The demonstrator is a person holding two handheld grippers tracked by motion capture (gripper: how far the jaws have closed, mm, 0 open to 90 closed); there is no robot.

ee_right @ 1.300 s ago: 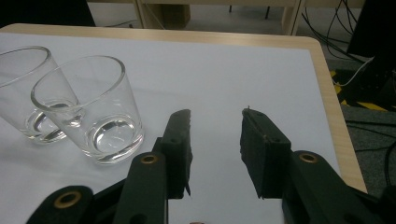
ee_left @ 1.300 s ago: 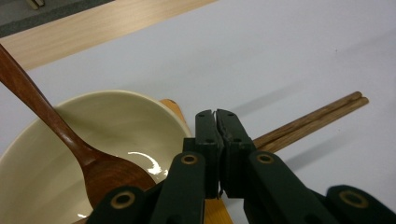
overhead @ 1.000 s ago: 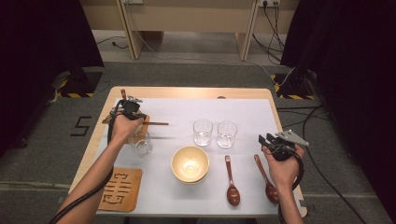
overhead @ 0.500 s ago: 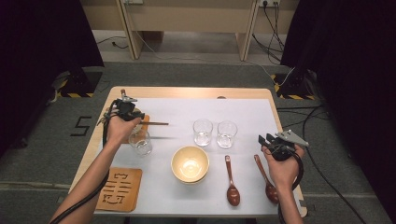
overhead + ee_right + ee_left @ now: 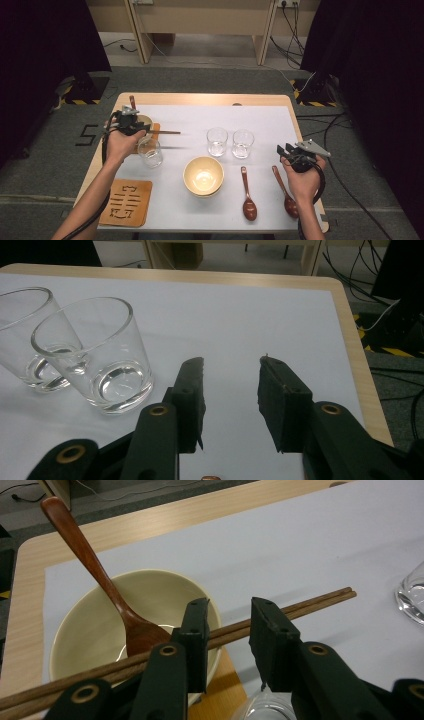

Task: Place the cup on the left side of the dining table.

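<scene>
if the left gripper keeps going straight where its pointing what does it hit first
Probably the chopsticks lying across the bowl rim, just past the open left gripper; depth is hard to judge.

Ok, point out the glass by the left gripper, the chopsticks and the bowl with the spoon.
glass (image 5: 151,154), high view, its side wall.
chopsticks (image 5: 310,603), left gripper view, shafts near tips.
bowl (image 5: 90,630), left gripper view, inner wall.

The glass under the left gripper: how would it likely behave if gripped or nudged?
The glass is clear and smooth-walled, so it is probably slippery between hard jaws and breakable if dropped. It stands upright on a base narrower than its rim, so a push near the rim might tip it, while one low down would more likely slide it across the white mat.
</scene>
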